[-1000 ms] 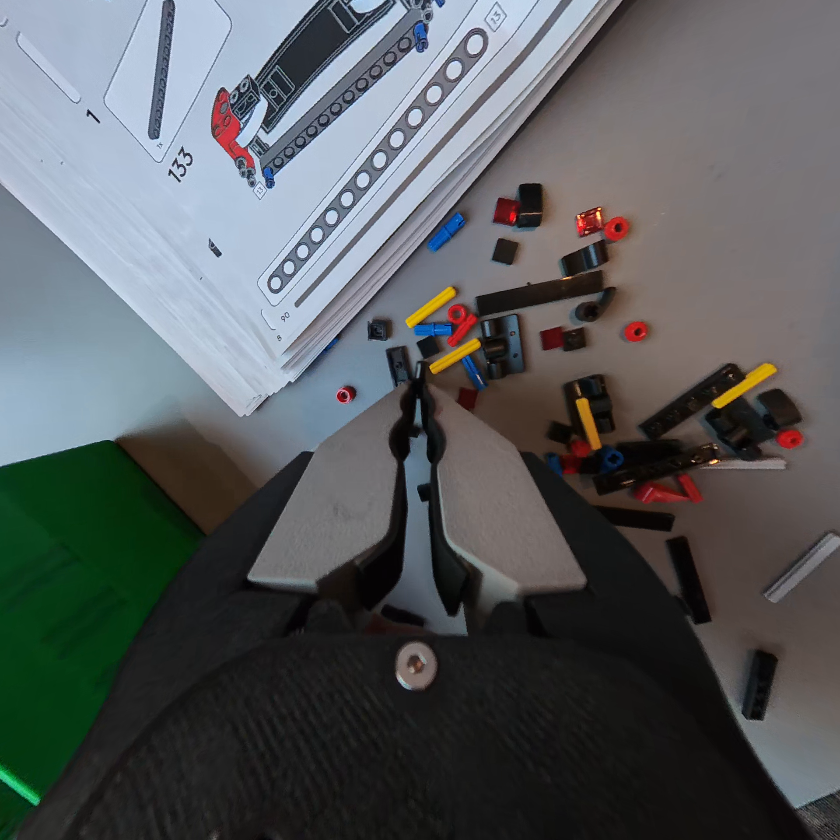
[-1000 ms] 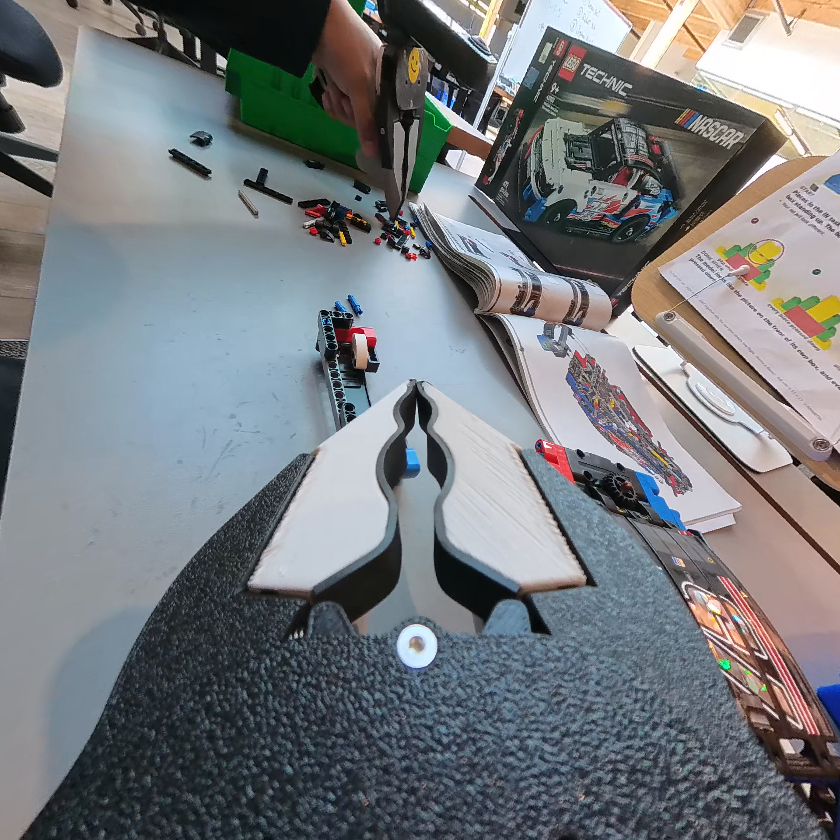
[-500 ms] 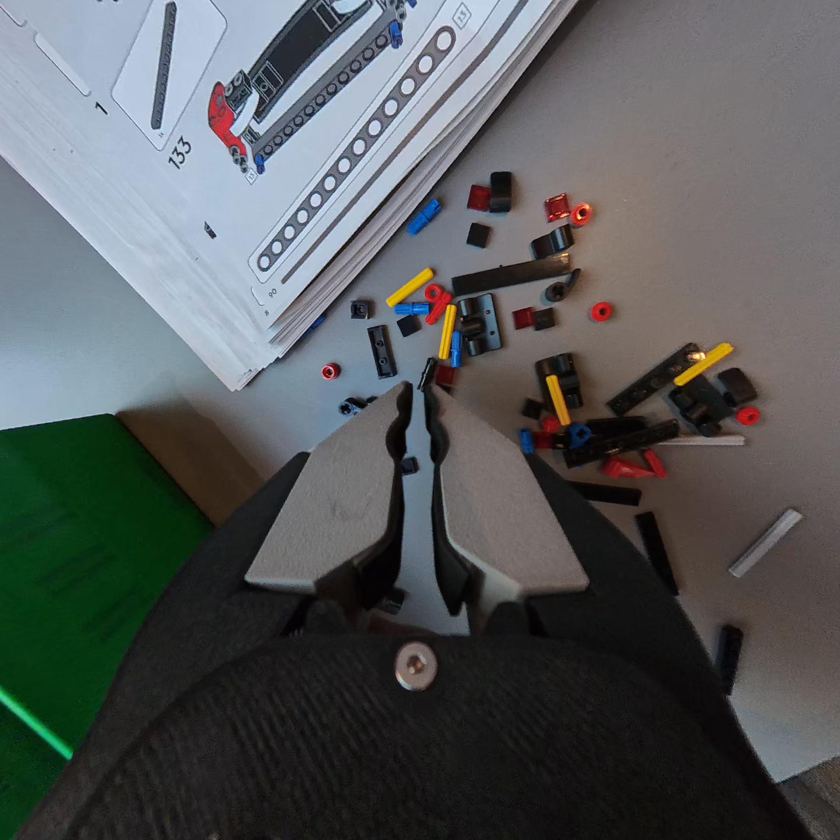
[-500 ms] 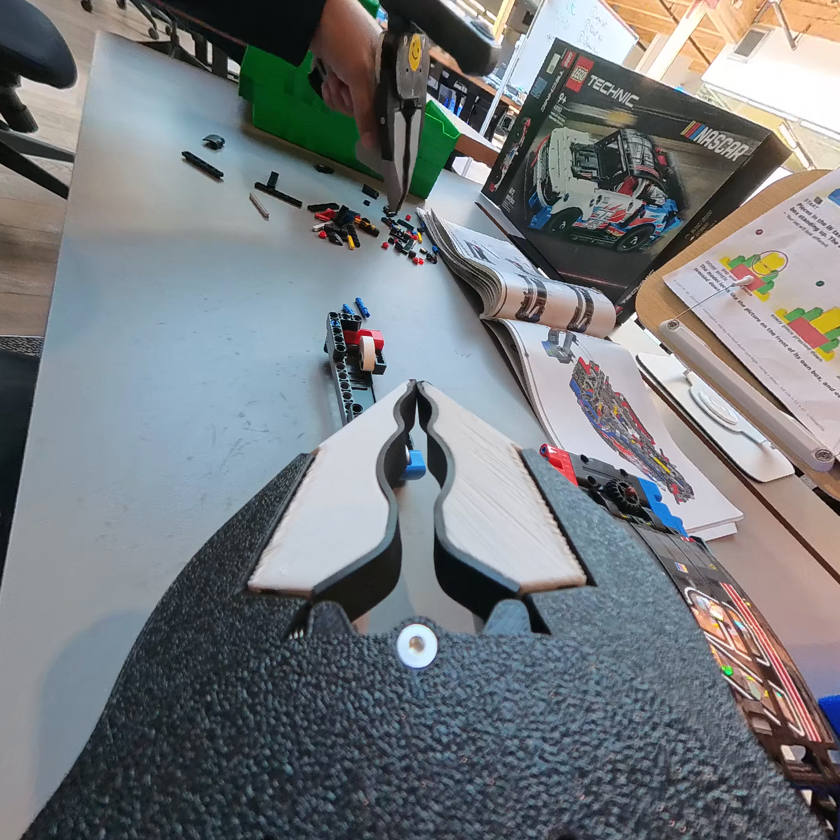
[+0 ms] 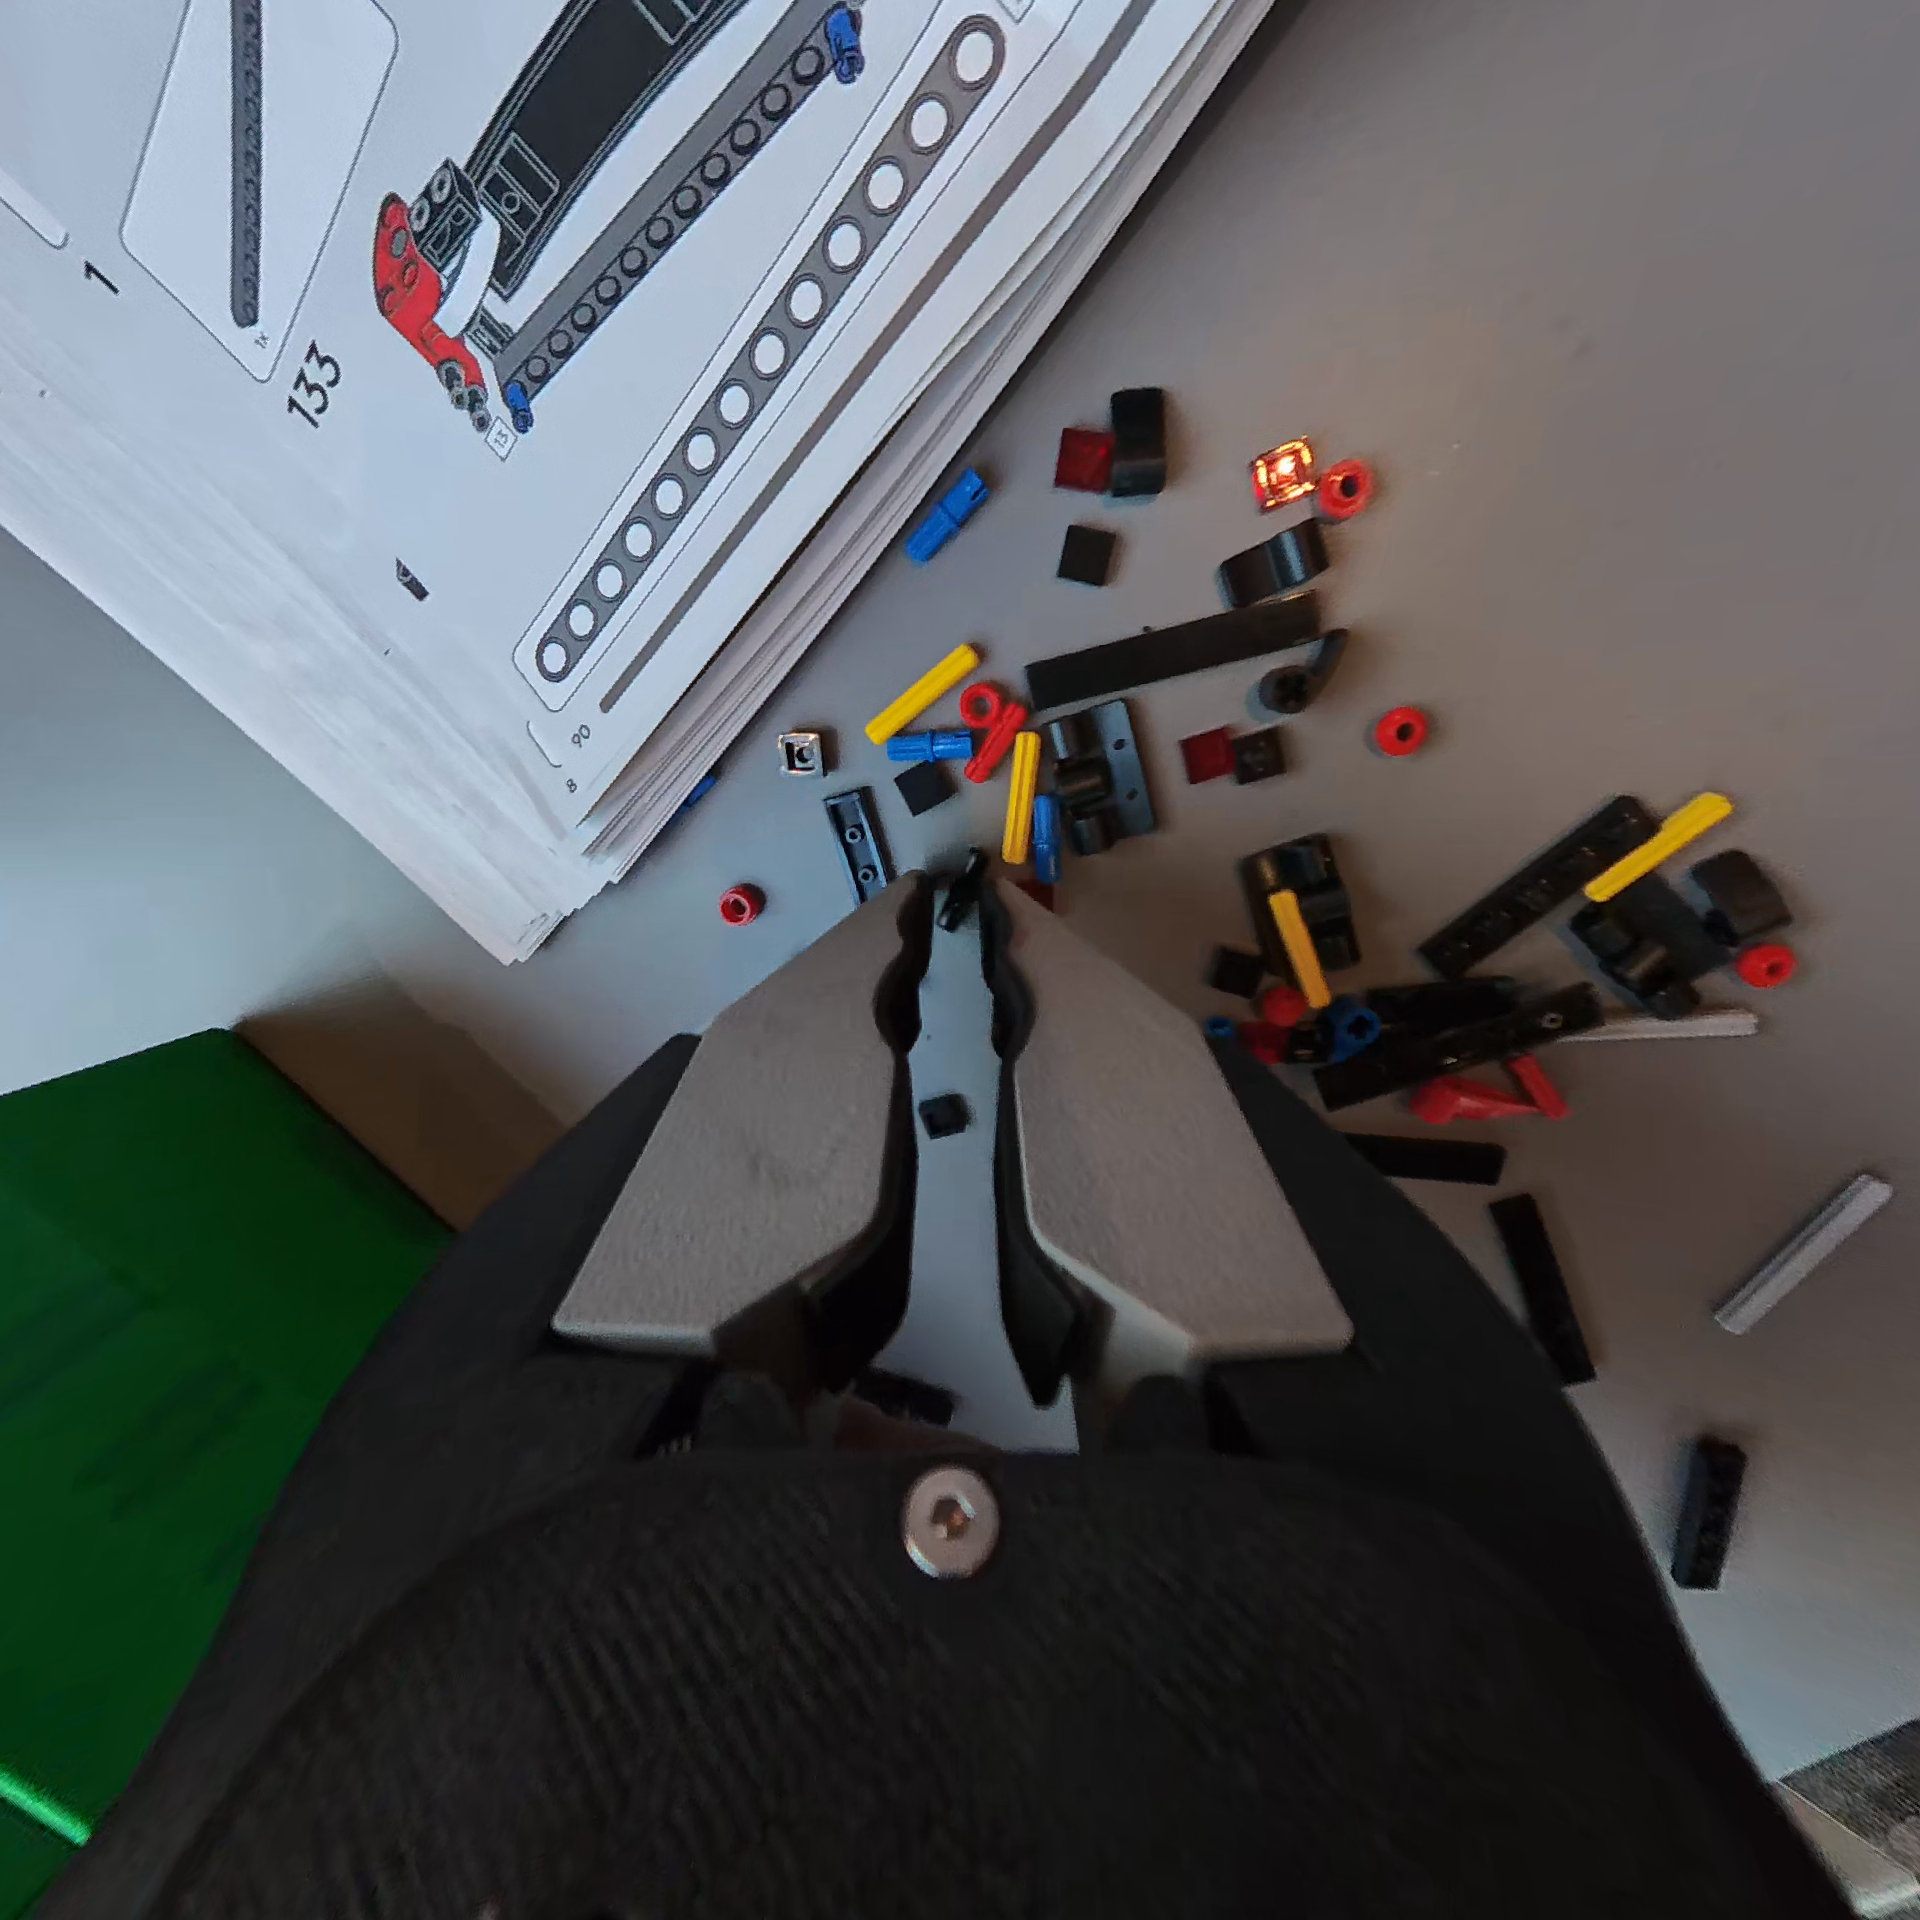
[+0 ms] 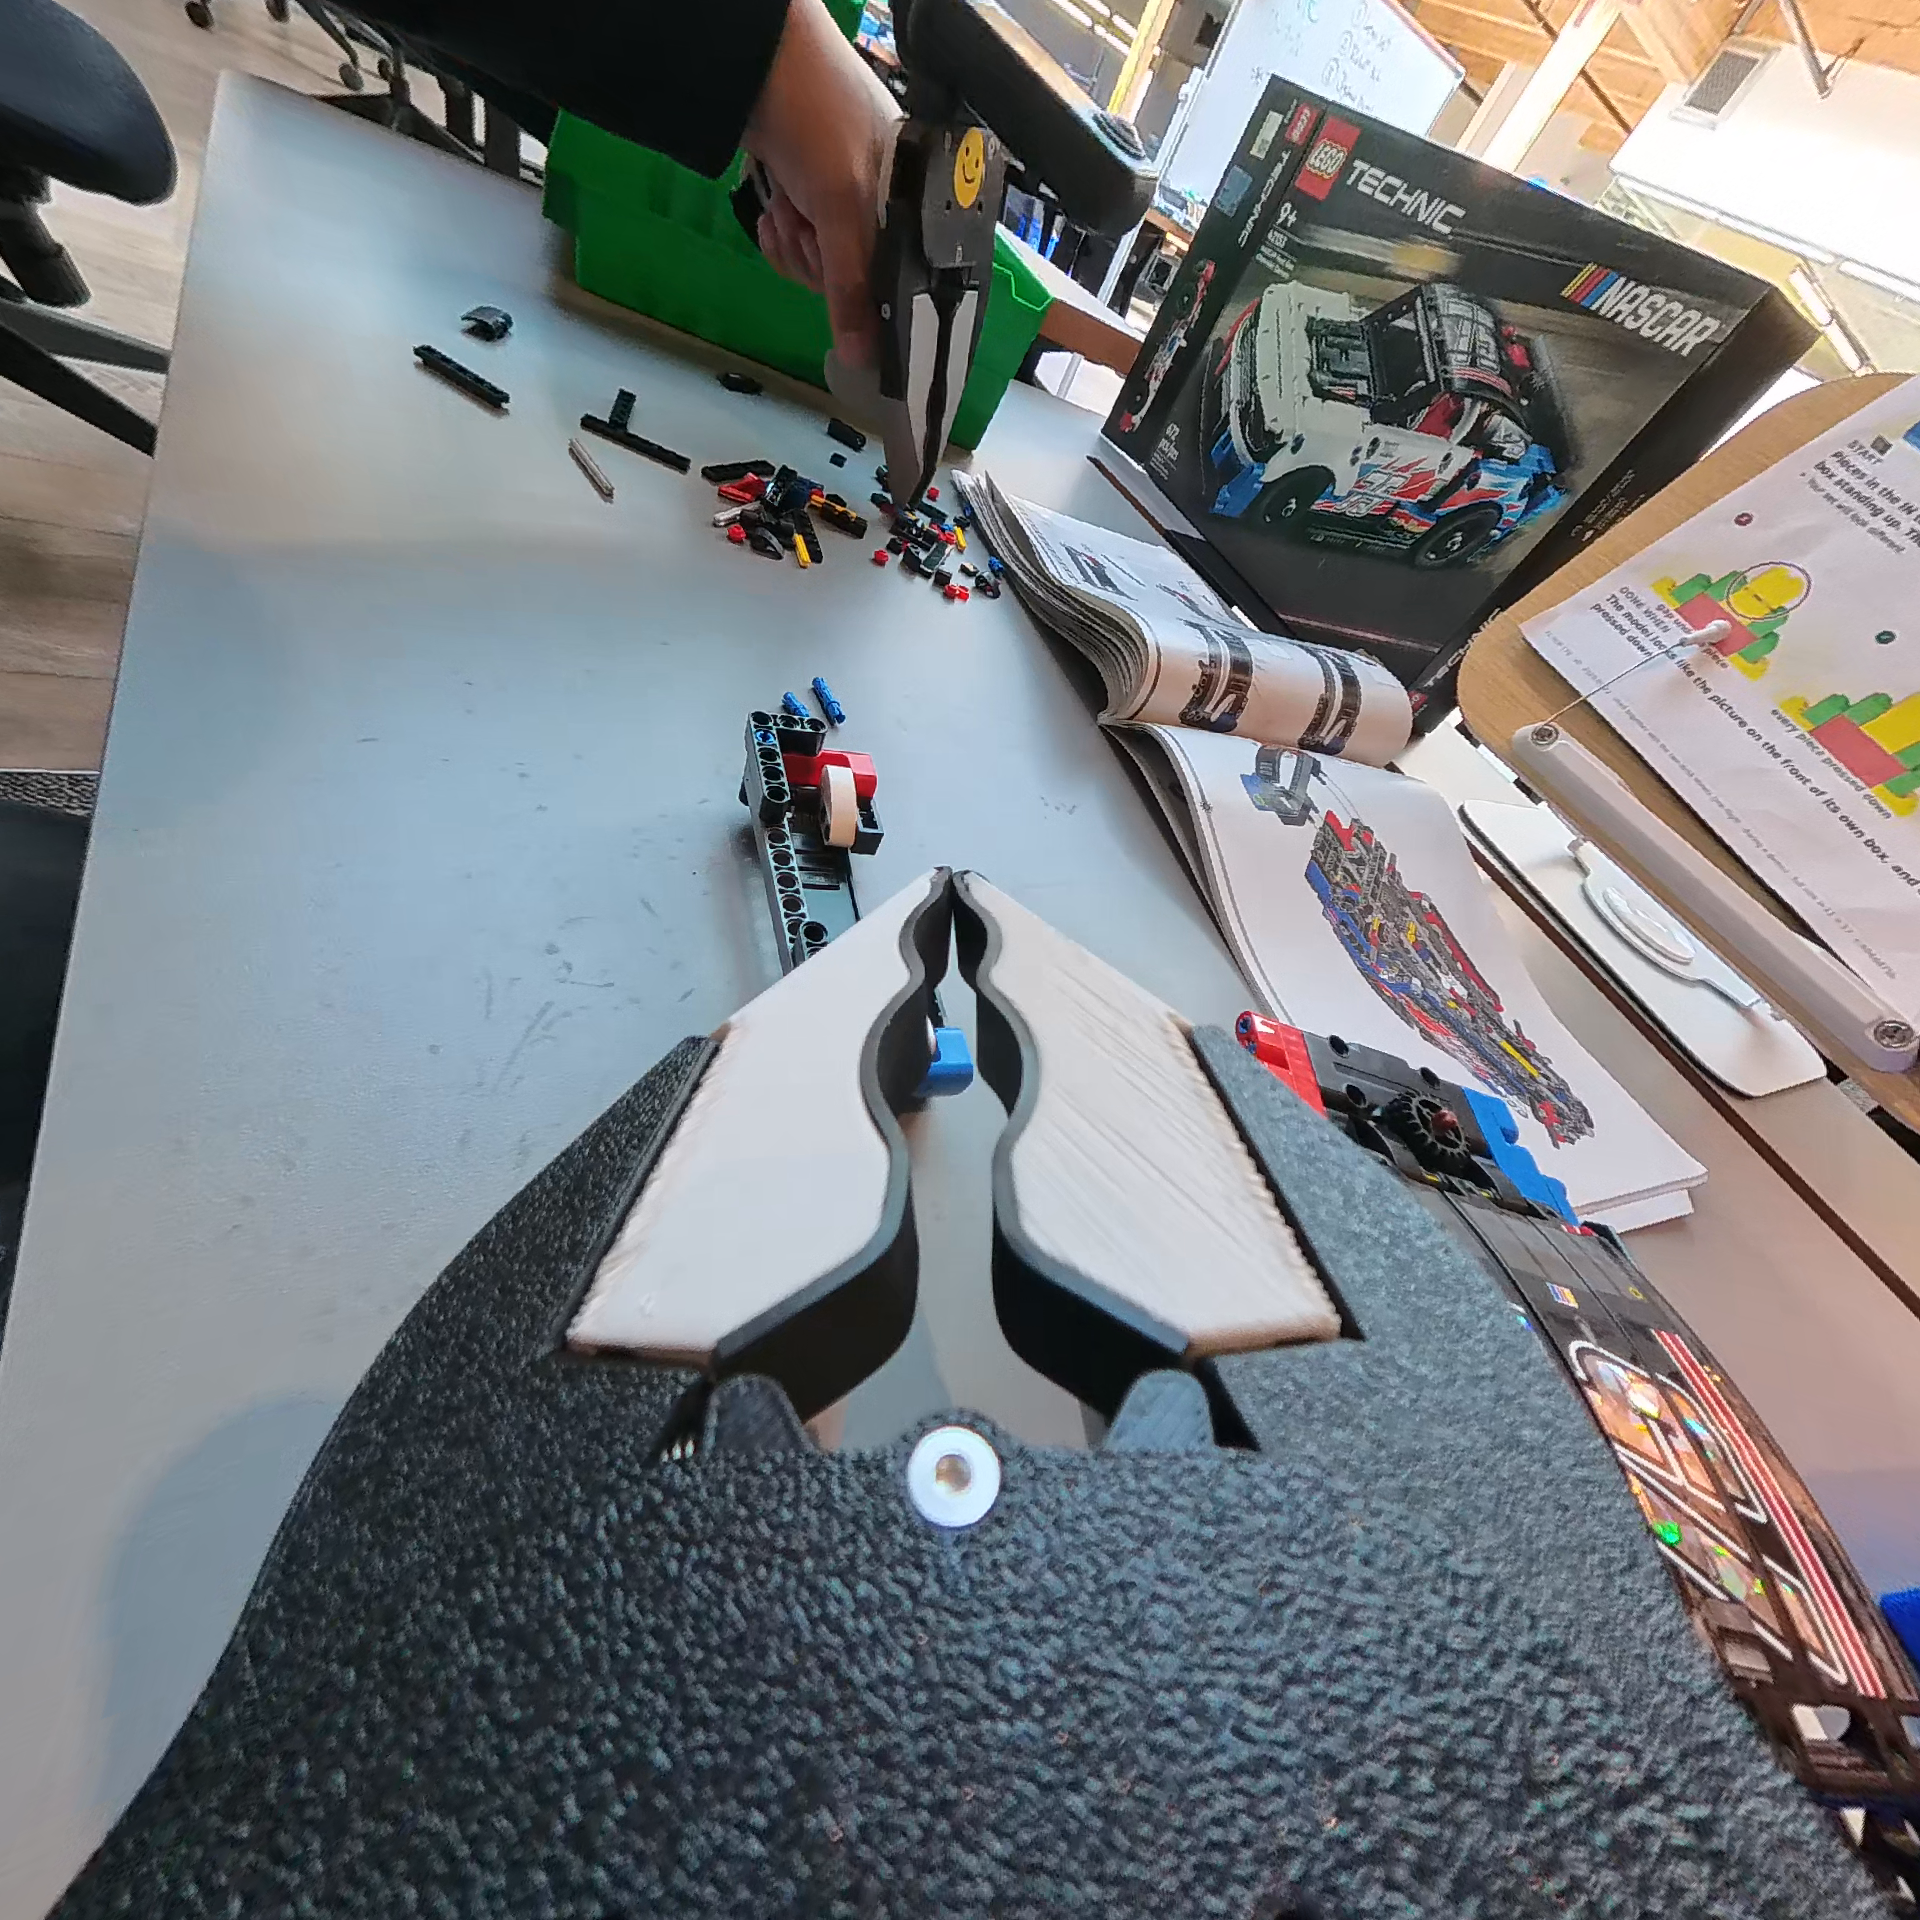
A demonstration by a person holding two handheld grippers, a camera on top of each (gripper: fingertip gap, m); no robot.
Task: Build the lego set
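Here the left gripper (image 5: 958,894) pinches a small black piece (image 5: 964,883); the right gripper (image 6: 952,881) — tips touching — holds nothing.

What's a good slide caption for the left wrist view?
Left gripper pinching a small black piece over scattered Lego parts beside the open instruction booklet.

Green bin (image 6: 665,260), office chair (image 6: 62,187), whiteboard (image 6: 1340,62), clipboard (image 6: 1704,904)
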